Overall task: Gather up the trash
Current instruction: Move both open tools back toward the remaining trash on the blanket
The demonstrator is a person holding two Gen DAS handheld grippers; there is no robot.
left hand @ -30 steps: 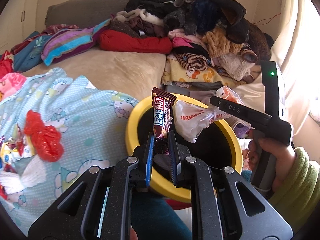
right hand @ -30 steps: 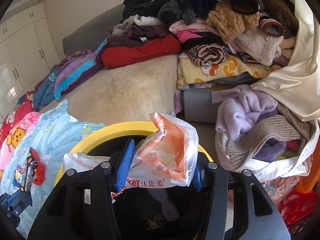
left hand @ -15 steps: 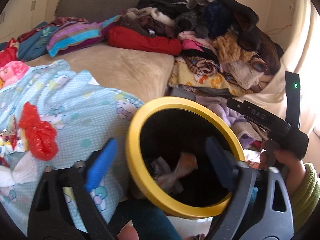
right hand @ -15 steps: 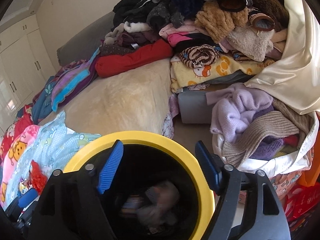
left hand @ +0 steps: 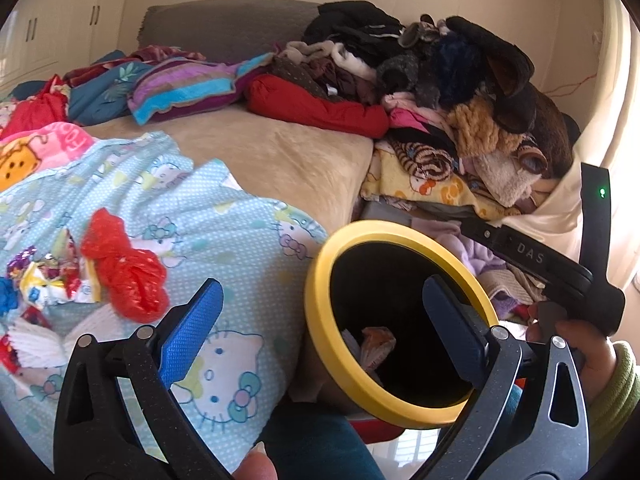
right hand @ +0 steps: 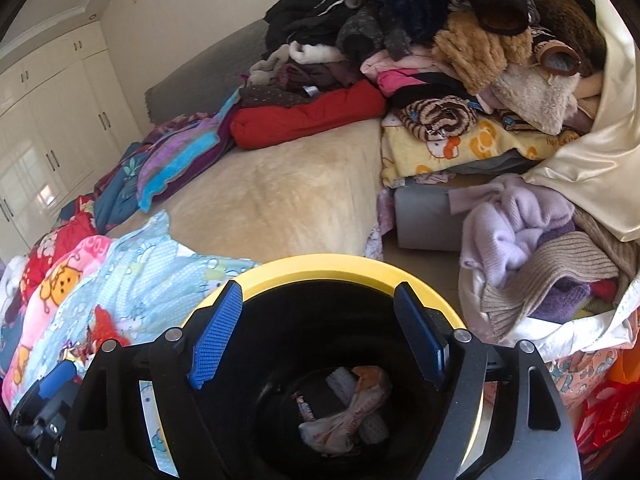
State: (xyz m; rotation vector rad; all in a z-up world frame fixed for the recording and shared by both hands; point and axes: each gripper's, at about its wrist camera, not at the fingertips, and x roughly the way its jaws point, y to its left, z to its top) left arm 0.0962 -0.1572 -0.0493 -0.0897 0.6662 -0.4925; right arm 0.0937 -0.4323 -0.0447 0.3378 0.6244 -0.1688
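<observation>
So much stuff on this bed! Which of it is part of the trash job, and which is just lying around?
Part of the job:
- yellow-rimmed bin
- plastic bag and candy bar inside it
- red plastic scrap
- wrappers beside it
- left claw and right claw, both open

Just lying about:
- clothes pile
- red cushion
- Hello Kitty blanket
- lilac sweater

Left gripper (left hand: 320, 316) gaped empty over yellow-rimmed bin (left hand: 320, 332); red bag (left hand: 124, 268) lay on blue blanket (left hand: 224, 236).
</observation>
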